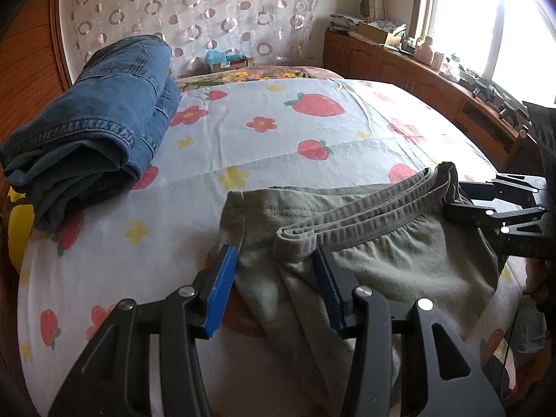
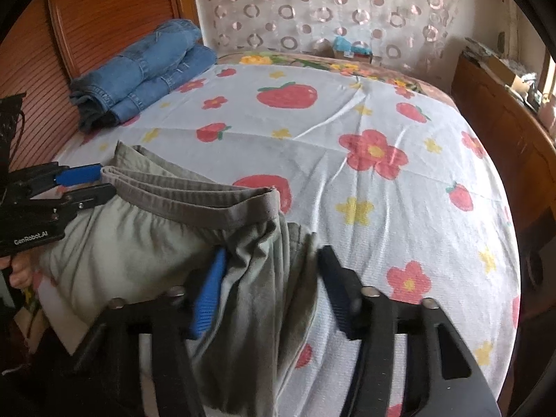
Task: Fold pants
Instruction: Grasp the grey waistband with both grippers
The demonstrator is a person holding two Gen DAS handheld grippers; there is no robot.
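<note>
The grey-green pants [image 1: 365,253] lie bunched at the near edge of the bed [image 1: 312,139], waistband uppermost and doubled over itself, with the legs trailing off the near edge out of sight. The left tongs [image 1: 274,264] straddle the left end of the waistband; cloth sits between the blue pads, yet whether they press on it I cannot tell. The right tongs [image 2: 271,264] straddle the other end, a thick gathered wad of fabric between them — here the pads look to pinch it, though motion blur leaves that a judgement. In the right wrist view a hand [image 2: 21,272] shows at the left border, below the left tongs.

Progress, as I read it: early to middle. The waist seems to be brought together, one side laid on the other, but the cloth is still rumpled and nothing flat or squared lies on the sheet. Left to do — spread the pants onto the bed, smooth them, and fold the legs up. At the far left corner a pair of jeans [image 1: 97,111] sits folded by the headboard [image 2: 104,21], apparently finished.
</note>
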